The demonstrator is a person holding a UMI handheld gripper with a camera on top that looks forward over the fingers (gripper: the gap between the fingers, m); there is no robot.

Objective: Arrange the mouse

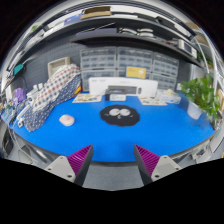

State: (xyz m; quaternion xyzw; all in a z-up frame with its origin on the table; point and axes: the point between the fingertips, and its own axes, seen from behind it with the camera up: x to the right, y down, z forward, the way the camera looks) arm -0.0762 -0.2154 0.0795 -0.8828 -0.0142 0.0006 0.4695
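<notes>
A white mouse (121, 113) lies on a round black mouse mat (120, 116) far ahead on the blue table cover (110, 140). A second small, pale pinkish mouse (66, 120) lies on the blue cover to the left of the mat. My gripper (112, 158) is open and empty, its magenta pads (80, 158) wide apart over the near part of the blue cover, well short of both mice.
A white box (122, 88) stands behind the mat. A heap of patterned cloth and clutter (55, 88) lies at the left. A green plant (203, 96) stands at the right. Shelves and drawers line the back wall.
</notes>
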